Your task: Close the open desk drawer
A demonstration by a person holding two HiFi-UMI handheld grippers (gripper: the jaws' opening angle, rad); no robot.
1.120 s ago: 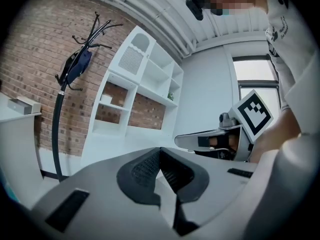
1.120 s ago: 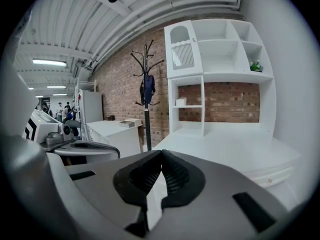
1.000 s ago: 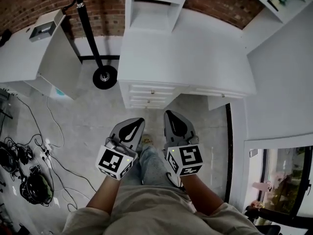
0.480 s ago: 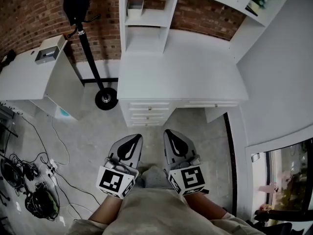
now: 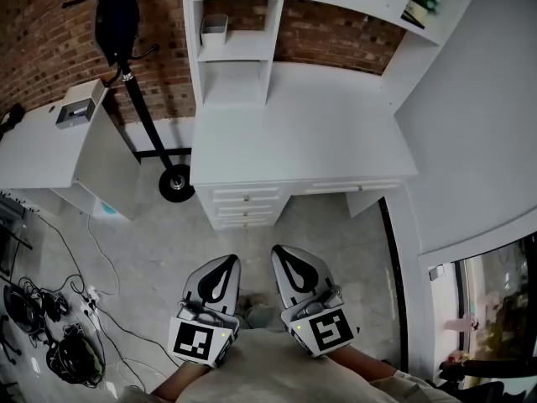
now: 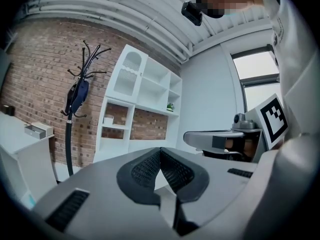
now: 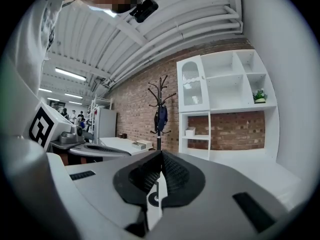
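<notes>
Left gripper (image 5: pixel 220 269) and right gripper (image 5: pixel 289 263): closed, empty.
Both sit side by side at the near edge, jaws together. Desk drawers (image 5: pixel 246 206) lie far ahead, flush in the white desk (image 5: pixel 294 141) front.

Head view looks steeply down on the desk (image 5: pixel 302 141) from afar. Both gripper views face level, sharing its far shelves (image 6: pixel 145 91).

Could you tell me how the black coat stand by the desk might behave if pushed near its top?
The coat stand would probably tip rather than slide: it is tall and thin over a small round base. The dark garment hung high likely makes it top-heavy.
</notes>
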